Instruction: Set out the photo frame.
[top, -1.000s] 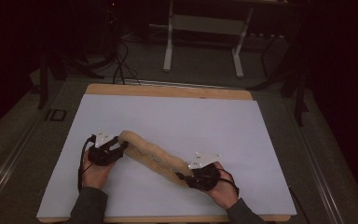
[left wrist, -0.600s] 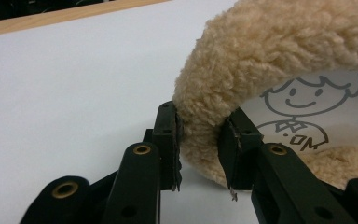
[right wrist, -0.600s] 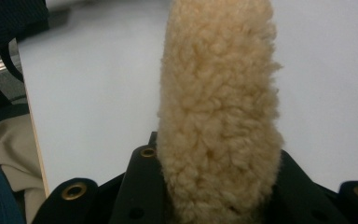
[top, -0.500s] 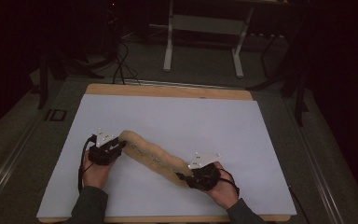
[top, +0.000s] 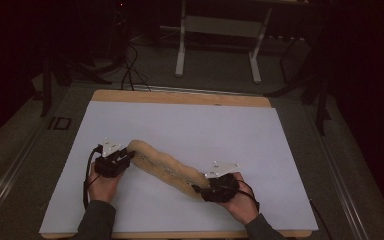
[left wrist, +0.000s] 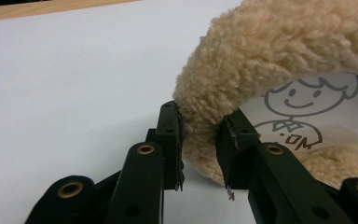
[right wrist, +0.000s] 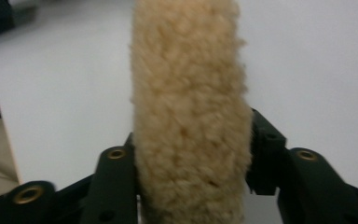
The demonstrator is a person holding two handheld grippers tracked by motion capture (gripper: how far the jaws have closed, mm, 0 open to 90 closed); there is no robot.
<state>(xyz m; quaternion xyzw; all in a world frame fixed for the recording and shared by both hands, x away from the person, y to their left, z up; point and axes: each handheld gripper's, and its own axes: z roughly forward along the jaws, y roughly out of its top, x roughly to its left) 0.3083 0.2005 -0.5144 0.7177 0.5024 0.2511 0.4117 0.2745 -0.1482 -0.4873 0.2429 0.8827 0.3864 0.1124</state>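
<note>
Fleece roll (top: 167, 169) lies slantwise on the white tabletop (top: 205, 125), from near left to nearer right. My left gripper (top: 125, 159) clamps its left end; in the left gripper view the pads pinch the pile (left wrist: 205, 126). My right gripper (top: 202, 189) has just been opening; the roll's right end sits between its jaws, filling the gap (right wrist: 191, 140).

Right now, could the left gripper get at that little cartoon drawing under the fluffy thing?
Probably not yet. The left gripper is clamped on the fleece strip, which arches over the cartoon drawing. It would have to let go and duck beneath first.
</note>
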